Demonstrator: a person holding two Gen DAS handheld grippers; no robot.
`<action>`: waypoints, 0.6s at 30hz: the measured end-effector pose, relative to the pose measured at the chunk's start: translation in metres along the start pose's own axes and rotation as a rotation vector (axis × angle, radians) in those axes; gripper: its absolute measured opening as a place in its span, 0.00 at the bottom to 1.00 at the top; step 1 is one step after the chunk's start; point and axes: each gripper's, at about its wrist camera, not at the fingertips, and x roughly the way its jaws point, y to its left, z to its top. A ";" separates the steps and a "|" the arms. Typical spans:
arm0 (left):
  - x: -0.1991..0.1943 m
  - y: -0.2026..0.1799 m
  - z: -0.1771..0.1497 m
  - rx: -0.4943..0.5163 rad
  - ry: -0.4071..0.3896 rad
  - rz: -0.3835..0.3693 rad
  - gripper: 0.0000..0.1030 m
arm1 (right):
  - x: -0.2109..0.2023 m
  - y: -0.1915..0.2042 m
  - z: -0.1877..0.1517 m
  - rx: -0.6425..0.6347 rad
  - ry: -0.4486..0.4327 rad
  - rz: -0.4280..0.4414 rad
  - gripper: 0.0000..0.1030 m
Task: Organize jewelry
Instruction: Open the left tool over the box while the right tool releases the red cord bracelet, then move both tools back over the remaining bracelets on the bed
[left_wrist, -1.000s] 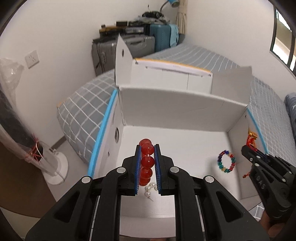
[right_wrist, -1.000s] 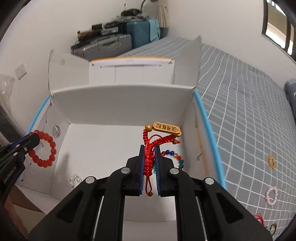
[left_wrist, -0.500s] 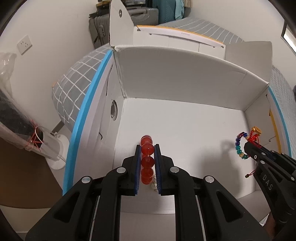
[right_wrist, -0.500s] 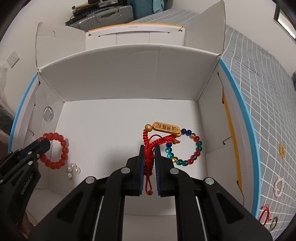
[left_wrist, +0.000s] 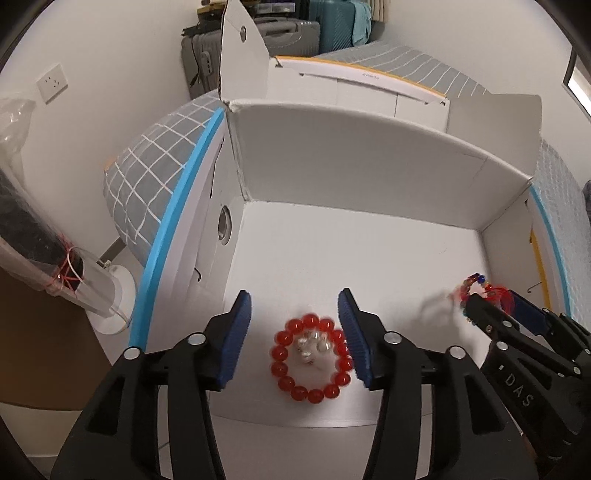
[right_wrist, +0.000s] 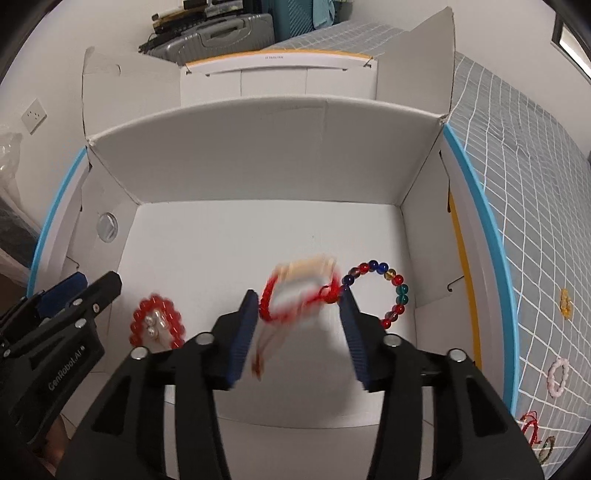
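- Now your left gripper (left_wrist: 293, 339) stands spread, jaws just opened; red bead bracelet (left_wrist: 311, 358) lies free on the white box (left_wrist: 332, 155) floor, ringing the pearls (left_wrist: 312, 345).
- Right gripper (right_wrist: 297, 326), likewise just opened: the red cord charm (right_wrist: 295, 291), blurred, may snag a pad when you withdraw.

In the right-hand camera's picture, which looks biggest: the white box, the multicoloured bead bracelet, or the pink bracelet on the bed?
1. White box, by far the largest.
2. Multicoloured bracelet.
3. Pink bracelet, smallest as it looks, though it sits at the warped edge of the fisheye view, so its true size is unsure.
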 end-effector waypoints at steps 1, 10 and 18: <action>-0.003 -0.001 0.000 -0.002 -0.009 -0.003 0.56 | -0.001 -0.001 0.000 0.006 -0.006 0.003 0.54; -0.046 0.007 0.004 -0.049 -0.169 0.021 0.83 | -0.033 -0.013 0.001 0.033 -0.101 0.035 0.71; -0.079 -0.008 0.007 -0.053 -0.266 0.006 0.95 | -0.076 -0.035 -0.003 0.068 -0.230 0.025 0.90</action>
